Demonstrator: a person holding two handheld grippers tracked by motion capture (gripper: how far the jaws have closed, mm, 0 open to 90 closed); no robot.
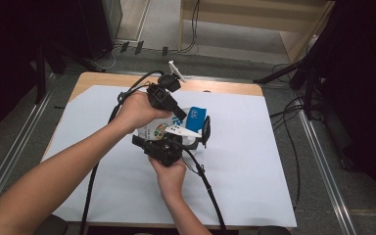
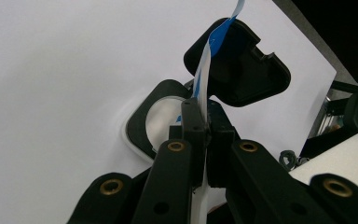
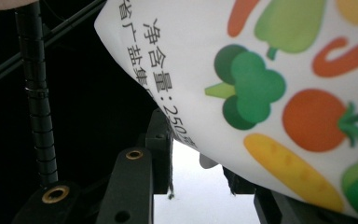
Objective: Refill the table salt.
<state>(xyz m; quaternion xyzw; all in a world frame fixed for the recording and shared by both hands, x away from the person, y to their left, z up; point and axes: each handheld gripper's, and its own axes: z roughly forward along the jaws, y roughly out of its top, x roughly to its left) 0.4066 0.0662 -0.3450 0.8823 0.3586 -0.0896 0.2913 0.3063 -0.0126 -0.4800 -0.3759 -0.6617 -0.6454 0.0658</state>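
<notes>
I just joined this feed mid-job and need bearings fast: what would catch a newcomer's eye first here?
Mid-table on the white sheet, both hands crowd one white plastic bag printed with colourful vegetables. The left hand-held gripper is clamped shut on the bag's thin blue-and-white top edge. Beyond it sits a black rounded-square container with its black hinged lid open, and the right hand-held gripper reaches under the bag.

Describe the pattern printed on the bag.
Bag: white with colourful vegetables (broccoli, tomato, carrot, pepper) and black Chinese text, clearest in the right gripper view.
</notes>
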